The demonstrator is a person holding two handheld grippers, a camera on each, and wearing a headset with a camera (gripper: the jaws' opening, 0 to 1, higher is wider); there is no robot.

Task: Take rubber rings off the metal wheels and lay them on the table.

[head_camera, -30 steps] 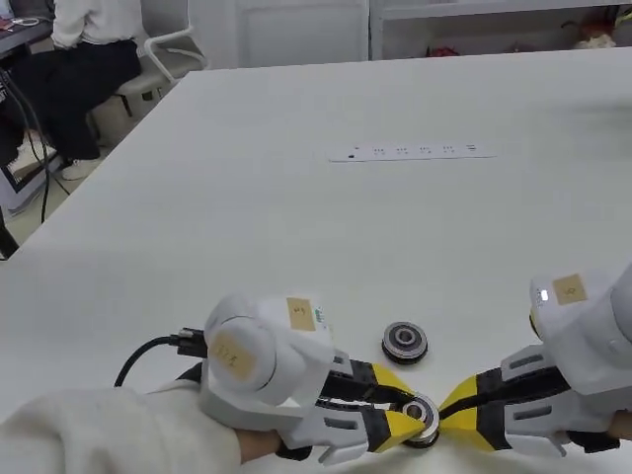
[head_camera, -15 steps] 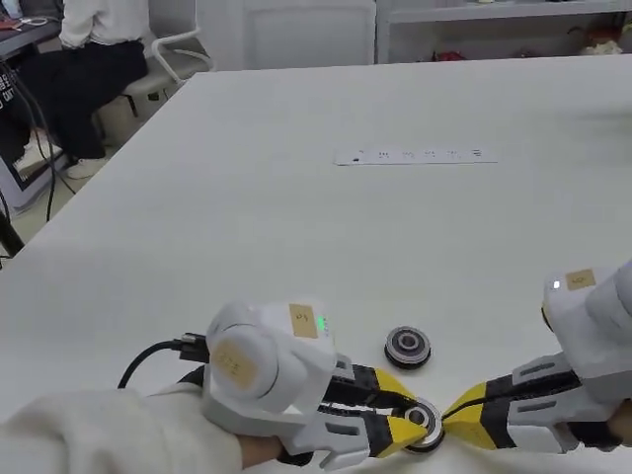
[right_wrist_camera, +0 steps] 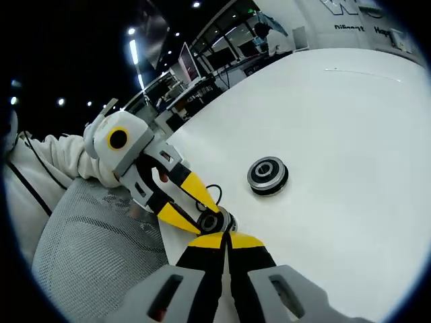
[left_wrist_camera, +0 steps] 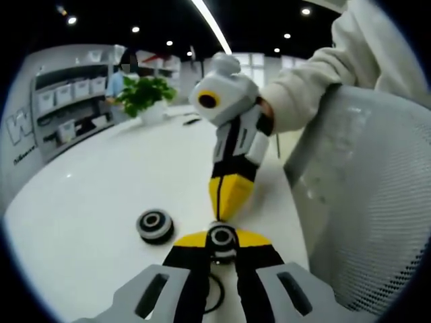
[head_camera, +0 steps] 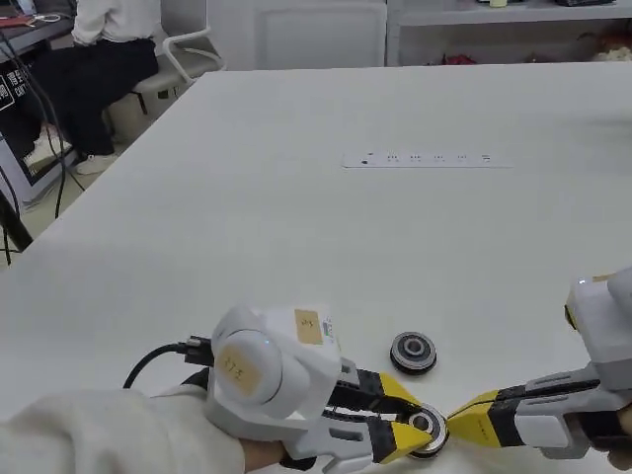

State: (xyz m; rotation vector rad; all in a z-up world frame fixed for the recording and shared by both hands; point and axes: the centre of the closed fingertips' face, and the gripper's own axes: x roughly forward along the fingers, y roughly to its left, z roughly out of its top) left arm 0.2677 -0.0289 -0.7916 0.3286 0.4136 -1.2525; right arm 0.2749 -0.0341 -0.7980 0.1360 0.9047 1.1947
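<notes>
The left claw [head_camera: 409, 423] was clamped across one metal wheel [head_camera: 428, 426] just above the counter's [head_camera: 296, 197] near edge. The right claw [head_camera: 460, 426], jaws pressed together, met that wheel's rim tip-first from the opposite side. Whether it pinched the rubber ring could not be told. Any pull would likely run rightward, away from the left claw. There were two wheels in all: the second wheel [head_camera: 413, 352] lay flat just beyond, untouched.

white power strip [head_camera: 427, 158]; seated person [head_camera: 104, 44]; potted plant [left_wrist_camera: 141, 94]
</notes>
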